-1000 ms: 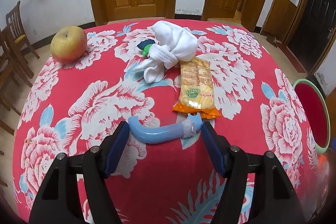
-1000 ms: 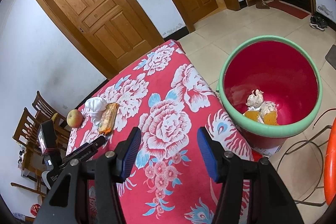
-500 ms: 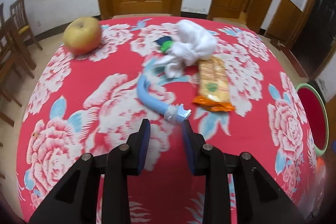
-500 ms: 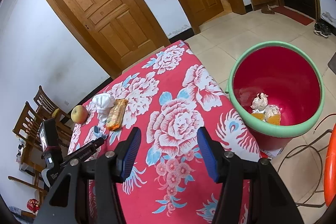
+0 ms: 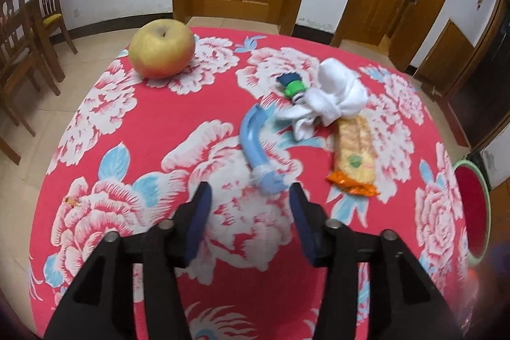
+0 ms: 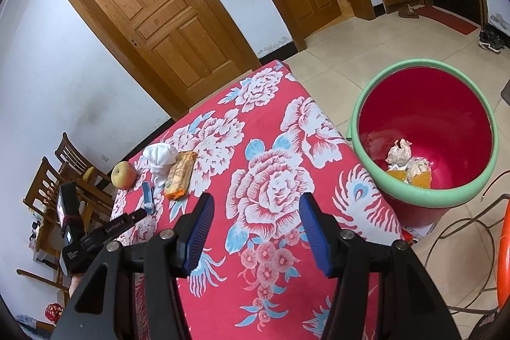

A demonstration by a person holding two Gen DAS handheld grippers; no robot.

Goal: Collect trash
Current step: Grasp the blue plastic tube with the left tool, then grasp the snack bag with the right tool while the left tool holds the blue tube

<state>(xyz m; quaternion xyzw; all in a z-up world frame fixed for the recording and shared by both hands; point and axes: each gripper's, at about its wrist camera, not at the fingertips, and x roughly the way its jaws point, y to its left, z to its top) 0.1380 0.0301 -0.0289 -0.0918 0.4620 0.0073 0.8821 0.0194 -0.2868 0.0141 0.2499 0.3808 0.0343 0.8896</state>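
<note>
Hovering with left gripper (image 5: 249, 196) parted, holding nothing, blue tube (image 5: 254, 142) lying just ahead on the cloth (image 5: 127, 117). Hanging wide open and empty: right gripper (image 6: 255, 215). Sitting beside the table, bin (image 6: 478, 187) containing crumpled paper (image 6: 398, 150).

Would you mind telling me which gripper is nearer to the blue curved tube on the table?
Left. The left gripper is open with the blue curved tube just ahead of its fingertips, not touching. The right gripper hovers open near the red bin, the tube far off to its left.
</note>
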